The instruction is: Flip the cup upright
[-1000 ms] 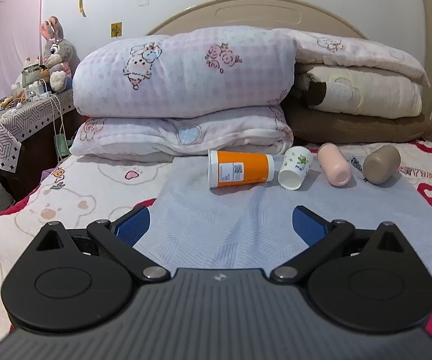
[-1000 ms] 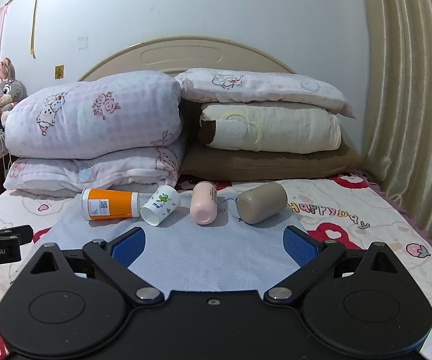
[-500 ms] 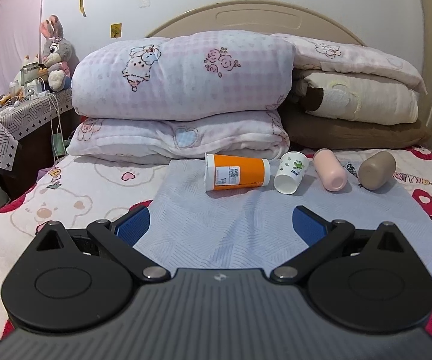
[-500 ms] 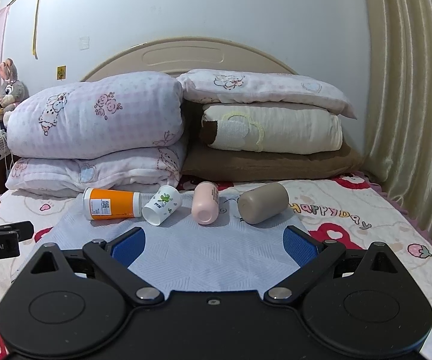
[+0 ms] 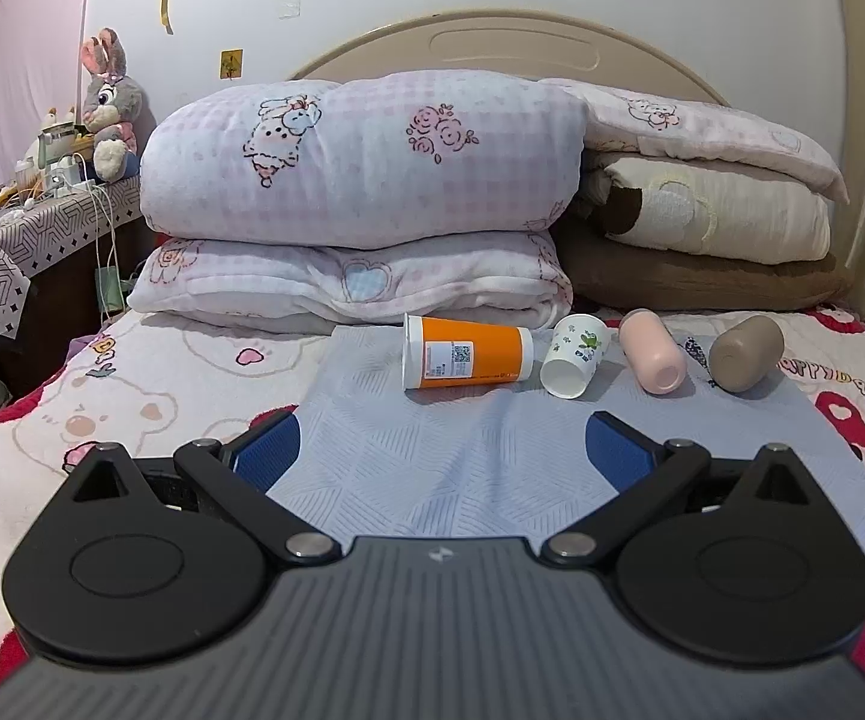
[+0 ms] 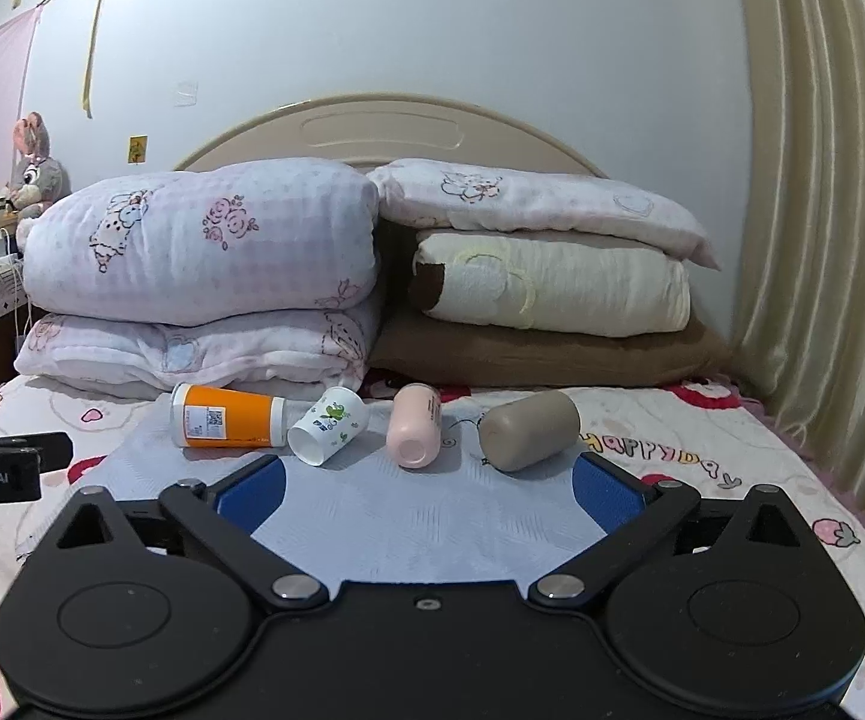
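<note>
Four cups lie on their sides in a row on a pale blue cloth [image 5: 432, 468] spread over the bed, and both grippers hang back from them. The left gripper [image 5: 441, 447] has its jaws spread wide with nothing between them. Ahead of them, slightly toward the right jaw, lies the orange cup [image 5: 468, 359], its mouth pointing left. Just beside its base is the small white cup [image 5: 573, 355] with a green print, tipped so its open mouth faces forward and down. Further right, beyond the right jaw, rest the pink cup [image 5: 653, 357] and the brown cup [image 5: 745, 353], near each other but apart.

The right gripper [image 6: 426, 489] is likewise wide open and empty. The pink cup [image 6: 414, 433] lies straight ahead between its jaws, the brown cup [image 6: 529, 429] ahead of the right jaw, the white cup [image 6: 329, 427] ahead of the left jaw, and the orange cup [image 6: 228, 417] outside it. Stacked pillows [image 6: 204, 252] sit behind the row.
</note>
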Demonstrator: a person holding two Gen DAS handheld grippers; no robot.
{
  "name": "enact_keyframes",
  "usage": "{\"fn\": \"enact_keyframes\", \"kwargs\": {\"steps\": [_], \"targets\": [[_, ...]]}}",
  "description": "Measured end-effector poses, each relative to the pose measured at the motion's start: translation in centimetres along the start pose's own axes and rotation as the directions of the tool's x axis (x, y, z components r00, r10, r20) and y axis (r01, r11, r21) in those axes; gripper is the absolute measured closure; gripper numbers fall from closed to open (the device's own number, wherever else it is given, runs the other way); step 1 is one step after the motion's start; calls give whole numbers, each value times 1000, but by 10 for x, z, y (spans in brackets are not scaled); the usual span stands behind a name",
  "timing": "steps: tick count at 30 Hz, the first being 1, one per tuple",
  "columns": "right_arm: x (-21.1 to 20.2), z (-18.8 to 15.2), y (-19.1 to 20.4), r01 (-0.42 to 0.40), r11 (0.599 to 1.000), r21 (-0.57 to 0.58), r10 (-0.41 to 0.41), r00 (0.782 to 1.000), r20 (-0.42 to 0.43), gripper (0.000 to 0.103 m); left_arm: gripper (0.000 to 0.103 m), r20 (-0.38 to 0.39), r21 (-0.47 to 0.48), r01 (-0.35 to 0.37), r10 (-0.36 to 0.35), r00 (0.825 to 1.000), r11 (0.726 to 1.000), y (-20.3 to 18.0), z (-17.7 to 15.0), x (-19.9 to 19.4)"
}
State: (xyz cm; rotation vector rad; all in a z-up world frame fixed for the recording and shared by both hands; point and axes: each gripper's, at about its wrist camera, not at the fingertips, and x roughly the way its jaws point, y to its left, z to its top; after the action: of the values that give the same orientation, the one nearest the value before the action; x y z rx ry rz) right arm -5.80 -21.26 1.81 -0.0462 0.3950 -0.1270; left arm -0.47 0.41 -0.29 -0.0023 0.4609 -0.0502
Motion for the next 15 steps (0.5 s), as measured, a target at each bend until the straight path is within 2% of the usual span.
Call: {"fn": "enact_keyframes", "kwargs": {"steps": [11,15], "targets": [[0,0,-1,-21,1000,22,21,1000,-6,0,0,-1,-3,2,-2,1000,1000,-2,1,0],[1,0,-1,-31,999,16,31,999,-26,0,0,35,-23,33,-32,999,999,-1,0,-4]]}}
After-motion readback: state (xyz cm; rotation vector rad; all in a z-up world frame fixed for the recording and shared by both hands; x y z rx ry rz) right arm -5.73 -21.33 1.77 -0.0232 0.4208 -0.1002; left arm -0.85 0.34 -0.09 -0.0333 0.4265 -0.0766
